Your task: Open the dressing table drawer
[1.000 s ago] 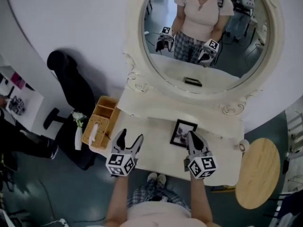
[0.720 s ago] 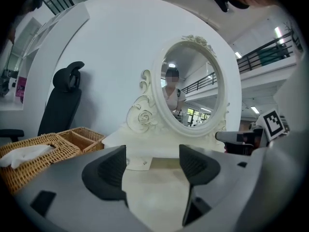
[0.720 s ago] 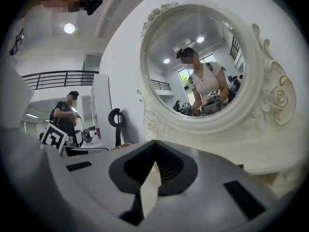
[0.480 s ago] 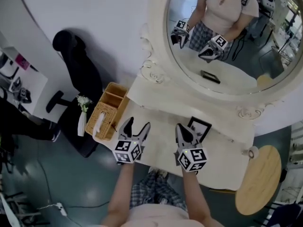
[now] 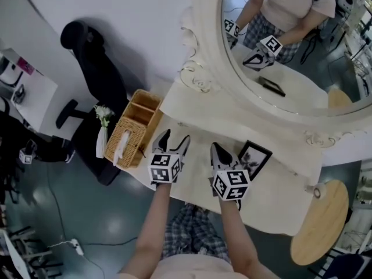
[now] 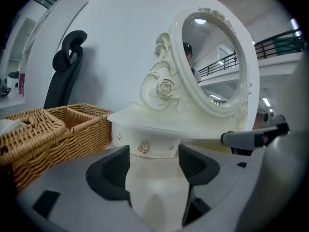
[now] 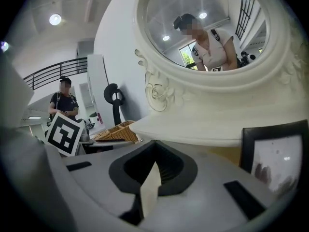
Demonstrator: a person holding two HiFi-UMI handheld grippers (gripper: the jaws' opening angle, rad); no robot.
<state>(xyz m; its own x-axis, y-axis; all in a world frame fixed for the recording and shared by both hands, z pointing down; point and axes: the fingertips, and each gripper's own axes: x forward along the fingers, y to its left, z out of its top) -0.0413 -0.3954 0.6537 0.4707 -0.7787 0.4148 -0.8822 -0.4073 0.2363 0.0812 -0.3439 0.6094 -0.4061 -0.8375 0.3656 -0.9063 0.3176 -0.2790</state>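
Observation:
The white dressing table carries a big oval mirror on a raised shelf. In the left gripper view the shelf's small drawer front faces me, with a round metal knob in its middle. My left gripper is open, its jaws standing either side of the knob and a little short of it; from the head view this left gripper points at the shelf edge. My right gripper hovers over the tabletop beside it, and the right gripper is shut on nothing.
A wicker basket with compartments sits at the table's left end. A black picture frame lies just right of the right gripper. A black office chair stands on the left and a round wooden stool on the right.
Both grippers have moved forward towards the shelf under the mirror, and the head view has swung left. The left stays open, the right stays shut.

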